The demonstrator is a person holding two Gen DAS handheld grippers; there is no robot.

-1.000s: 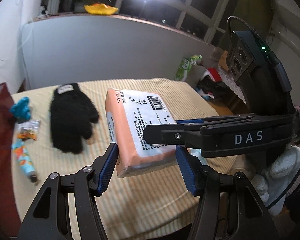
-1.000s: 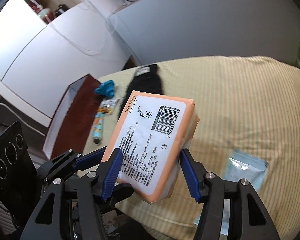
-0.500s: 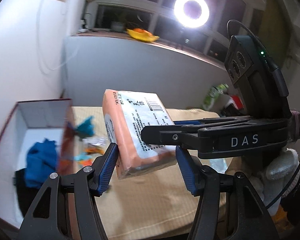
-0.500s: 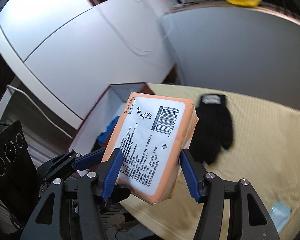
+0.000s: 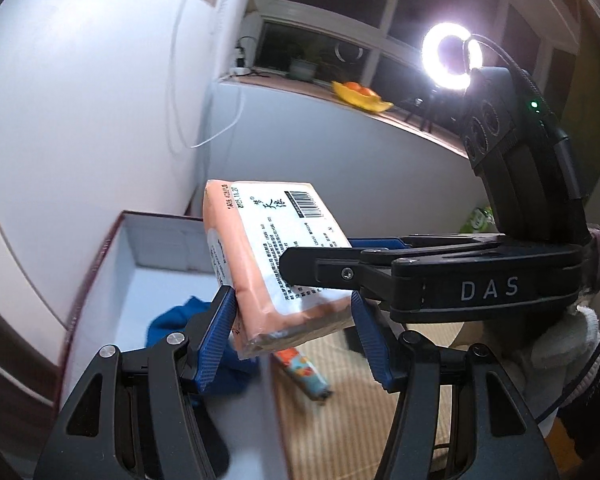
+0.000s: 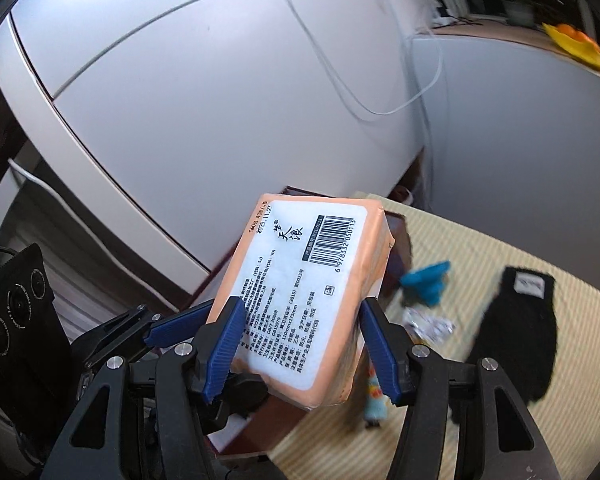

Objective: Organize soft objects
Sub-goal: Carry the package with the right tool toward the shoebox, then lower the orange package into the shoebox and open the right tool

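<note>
An orange tissue pack [image 5: 268, 248] with a white barcode label is held in the air by both grippers at once. My left gripper [image 5: 292, 334] is shut on its near end, blue pads pressing both sides. Across the label lies a finger of the right gripper's black "DAS" body. My right gripper [image 6: 302, 344] is shut on the tissue pack [image 6: 300, 280] from the other side. The pack hangs over the near wall of a dark red box [image 5: 100, 264] with a white inside, where a blue cloth [image 5: 172, 320] lies.
On the striped beige tablecloth [image 6: 500, 248] lie a black glove [image 6: 516, 328], a blue clip-like thing [image 6: 424, 280], a small wrapper [image 6: 428, 326] and a patterned tube [image 5: 304, 374]. White cabinet walls and a loose cable stand behind the box. A ring light shines at the back right.
Both grippers have carried the tissue pack leftward and a little up, from above the table's middle to over the red box. The glove has slid out to the right.
</note>
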